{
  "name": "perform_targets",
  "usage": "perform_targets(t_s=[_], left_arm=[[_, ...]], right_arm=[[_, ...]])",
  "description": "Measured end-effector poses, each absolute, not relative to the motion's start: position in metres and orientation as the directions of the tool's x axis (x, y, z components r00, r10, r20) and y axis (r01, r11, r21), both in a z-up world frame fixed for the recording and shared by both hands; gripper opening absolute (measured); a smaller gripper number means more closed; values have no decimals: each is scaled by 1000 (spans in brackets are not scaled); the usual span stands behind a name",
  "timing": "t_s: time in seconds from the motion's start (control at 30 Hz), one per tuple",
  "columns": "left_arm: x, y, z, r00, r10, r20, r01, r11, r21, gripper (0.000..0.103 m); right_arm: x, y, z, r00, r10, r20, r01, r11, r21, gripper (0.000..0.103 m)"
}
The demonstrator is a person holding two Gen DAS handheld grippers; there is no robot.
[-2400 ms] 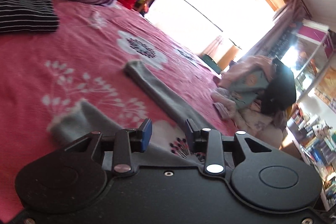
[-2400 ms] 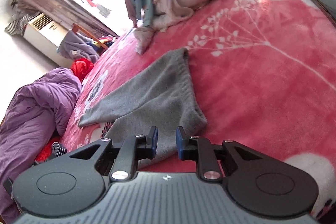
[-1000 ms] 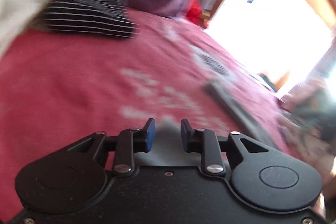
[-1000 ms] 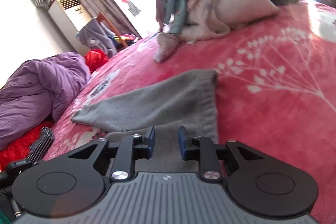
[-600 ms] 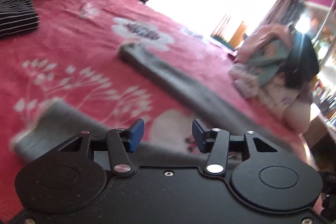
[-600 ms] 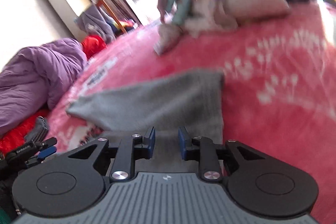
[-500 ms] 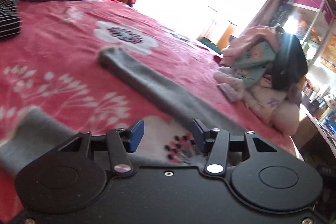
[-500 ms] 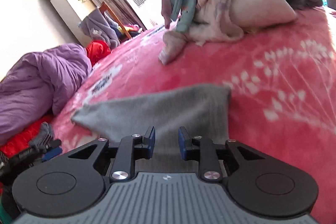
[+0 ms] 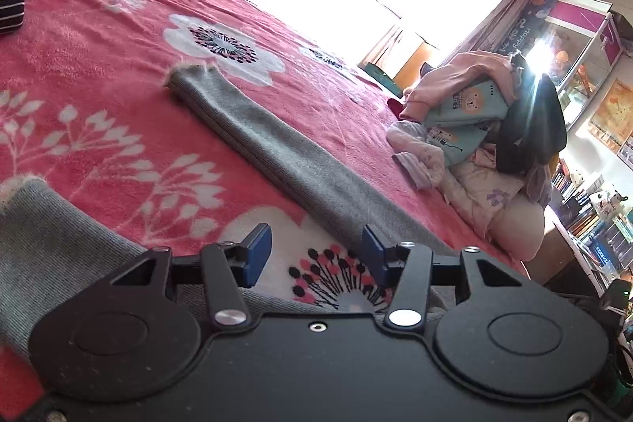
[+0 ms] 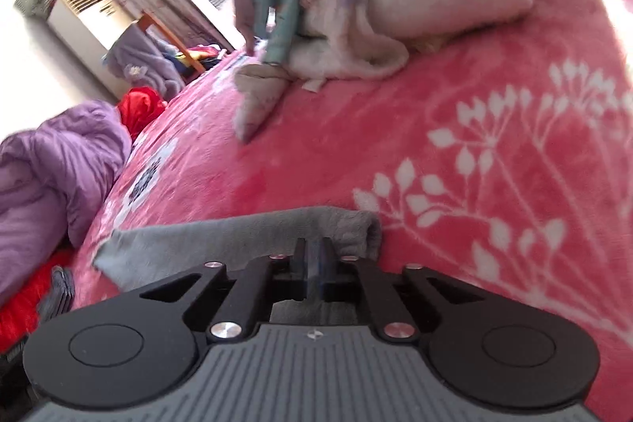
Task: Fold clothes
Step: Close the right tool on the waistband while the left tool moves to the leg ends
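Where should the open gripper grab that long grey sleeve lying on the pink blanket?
Probably at the cuff end of the grey sleeve. It is the free tip, lying flat and straight on the pink blanket with bare blanket around it. The left gripper, open with nothing between its pads, could come in low along the sleeve's length and pinch the cuff edge across its narrow width.
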State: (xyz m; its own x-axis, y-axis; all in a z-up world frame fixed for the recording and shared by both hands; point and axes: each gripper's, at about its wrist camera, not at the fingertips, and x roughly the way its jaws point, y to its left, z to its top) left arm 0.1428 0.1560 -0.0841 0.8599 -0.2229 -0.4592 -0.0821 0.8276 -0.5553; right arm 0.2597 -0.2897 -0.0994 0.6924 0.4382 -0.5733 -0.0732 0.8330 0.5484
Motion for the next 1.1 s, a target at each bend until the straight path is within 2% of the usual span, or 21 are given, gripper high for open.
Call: perform_targets(t_s=[0.1,0.13,0.33,0.57,0.63,0.83,0.93,1.1], left_arm=[[138,155,-82,861,-216,-461,-84,833,-546,51],[135,155,-81,863,-209,-461,-88,835,-543,51],[111,160,-74,877,-160,-452,-113,846,-520,59],[71,170,-60,895,-78,-439,-137,889,-437,59],[59,173,-49,899,-30,-438,-136,929,-344,59],[34,181,-22,880,60,-472,-72,997,-8,59],[27,181,-28,848,83,-524,8,986,169,59],[21,176,-56,815,134,-564,114,917,382,59]], right_arm=[[236,-288,-82,704,422,-572,-123,865,487,26],[227,-288,-76,708,417,-570,-140,874,466,28],[172,-274,-46,719,372,-587,-307,928,213,28],[117,-260,-27,725,362,-586,-431,902,25,29],[103,-255,-24,725,367,-583,-468,883,-26,36],[76,-229,-37,716,343,-608,-578,779,-242,37],[69,-215,-50,724,315,-613,-611,706,-359,38],[68,-201,-73,733,263,-627,-619,639,-456,38]])
